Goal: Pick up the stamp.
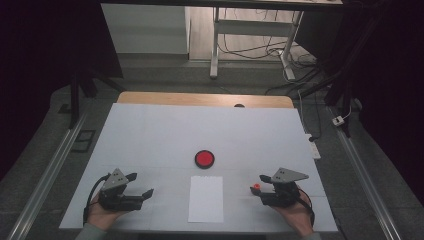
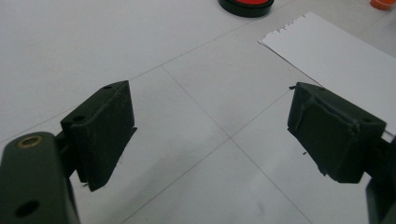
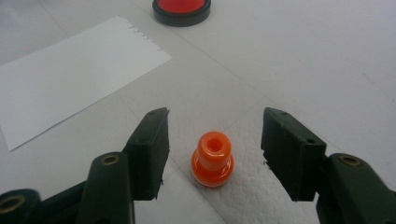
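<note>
The orange stamp (image 3: 212,159) stands upright between my right gripper (image 3: 215,156) pads, untouched (jaws parted); my left gripper (image 2: 212,135) gapes empty, lower left.

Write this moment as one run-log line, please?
right gripper: open around orange stamp, not touching | left gripper: open | paper: flat

White paper sheet (image 1: 206,198) near red-topped disc (image 1: 204,159).
</note>
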A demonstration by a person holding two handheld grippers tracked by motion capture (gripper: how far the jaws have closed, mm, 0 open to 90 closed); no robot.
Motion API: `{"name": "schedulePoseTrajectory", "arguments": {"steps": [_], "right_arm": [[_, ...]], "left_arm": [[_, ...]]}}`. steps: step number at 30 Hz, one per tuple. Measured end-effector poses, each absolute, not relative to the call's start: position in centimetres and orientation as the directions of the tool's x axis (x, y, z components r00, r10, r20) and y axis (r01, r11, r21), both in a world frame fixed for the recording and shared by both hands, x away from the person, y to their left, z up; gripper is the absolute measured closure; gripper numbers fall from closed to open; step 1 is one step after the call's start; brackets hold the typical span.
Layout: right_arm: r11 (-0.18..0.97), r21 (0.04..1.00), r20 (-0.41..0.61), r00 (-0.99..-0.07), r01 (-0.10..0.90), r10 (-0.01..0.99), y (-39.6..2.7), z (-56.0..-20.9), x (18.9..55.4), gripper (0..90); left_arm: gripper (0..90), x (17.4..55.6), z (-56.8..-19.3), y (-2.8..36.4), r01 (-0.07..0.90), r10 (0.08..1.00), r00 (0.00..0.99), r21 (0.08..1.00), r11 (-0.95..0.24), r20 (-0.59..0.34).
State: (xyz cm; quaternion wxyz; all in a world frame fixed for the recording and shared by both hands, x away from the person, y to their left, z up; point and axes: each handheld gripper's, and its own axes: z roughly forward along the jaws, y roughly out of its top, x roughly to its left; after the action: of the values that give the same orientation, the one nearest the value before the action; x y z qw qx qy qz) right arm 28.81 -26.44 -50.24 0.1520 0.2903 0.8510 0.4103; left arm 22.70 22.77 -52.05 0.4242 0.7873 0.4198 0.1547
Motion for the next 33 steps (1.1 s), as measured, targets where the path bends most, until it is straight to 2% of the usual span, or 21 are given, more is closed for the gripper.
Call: {"name": "schedulePoseTrajectory", "arguments": {"steps": [20, 33], "right_arm": [[0.524, 0.762, -0.028, -0.789, 0.381, 0.614, -26.31, -50.95, 28.94, 71.2], [0.527, 0.762, -0.033, -0.79, 0.376, 0.612, -26.31, -50.94, 28.94, 72.4]], "left_arm": [[15.3, 22.7, -52.14, 22.79, 0.531, 0.792, 0.601, 0.795, -0.294, -0.108], [15.3, 22.67, -52.14, 22.8, 0.531, 0.793, 0.6, 0.795, -0.295, -0.107]]}}
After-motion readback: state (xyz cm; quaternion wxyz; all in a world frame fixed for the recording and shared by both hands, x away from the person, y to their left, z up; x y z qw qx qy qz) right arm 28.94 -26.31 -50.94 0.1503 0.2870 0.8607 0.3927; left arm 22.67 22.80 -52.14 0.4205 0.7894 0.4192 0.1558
